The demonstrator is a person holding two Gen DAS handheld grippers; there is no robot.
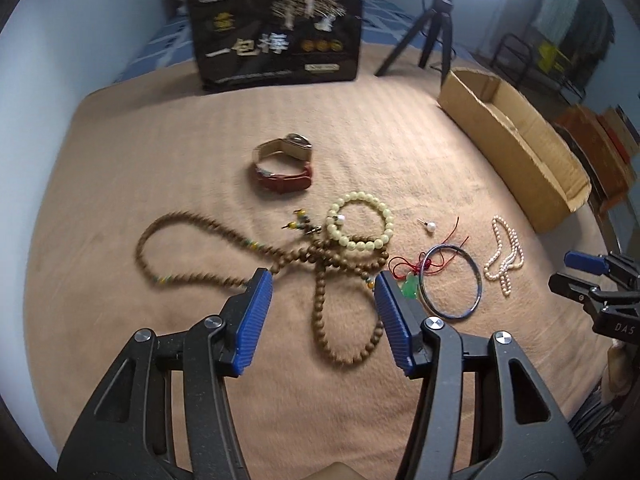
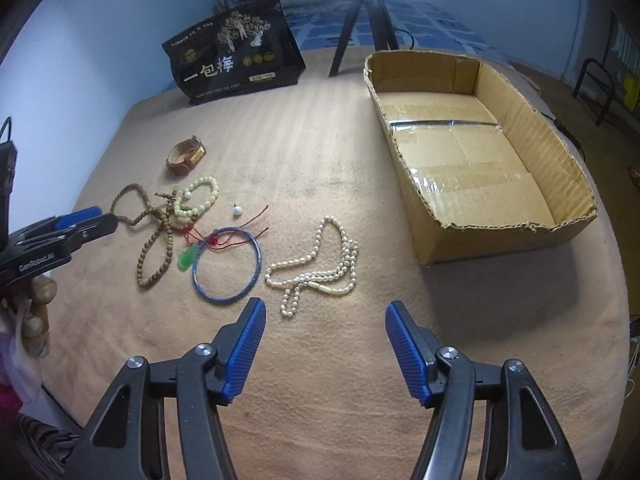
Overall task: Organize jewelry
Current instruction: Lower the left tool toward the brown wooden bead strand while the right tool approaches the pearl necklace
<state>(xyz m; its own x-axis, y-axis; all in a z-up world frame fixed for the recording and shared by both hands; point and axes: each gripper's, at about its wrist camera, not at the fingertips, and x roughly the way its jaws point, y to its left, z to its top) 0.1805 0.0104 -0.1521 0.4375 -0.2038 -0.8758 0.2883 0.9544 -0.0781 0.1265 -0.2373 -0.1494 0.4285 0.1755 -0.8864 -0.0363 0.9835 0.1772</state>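
On the tan blanket lies a long wooden bead necklace (image 1: 320,300) (image 2: 146,256), tangled with a cream bead bracelet (image 1: 389,220) (image 2: 210,181). My left gripper (image 1: 323,280) hovers open just above it, one loop showing between the blue pads without touching them. Right of it lie a green pendant on red cord (image 1: 410,288) (image 2: 186,258), a blue bangle (image 1: 476,280) (image 2: 224,298) and a pearl necklace (image 1: 504,256) (image 2: 316,276). My right gripper (image 2: 326,306) stands open just short of the pearls, nothing between its pads. A watch (image 1: 285,164) (image 2: 186,156) sits farther back.
An open, empty cardboard box (image 2: 500,240) (image 1: 520,136) stands at the right. A black printed bag (image 1: 276,40) (image 2: 236,52) and a tripod (image 1: 432,28) (image 2: 360,20) stand at the back. A single pearl earring (image 1: 431,227) (image 2: 238,210) lies beside the bracelet.
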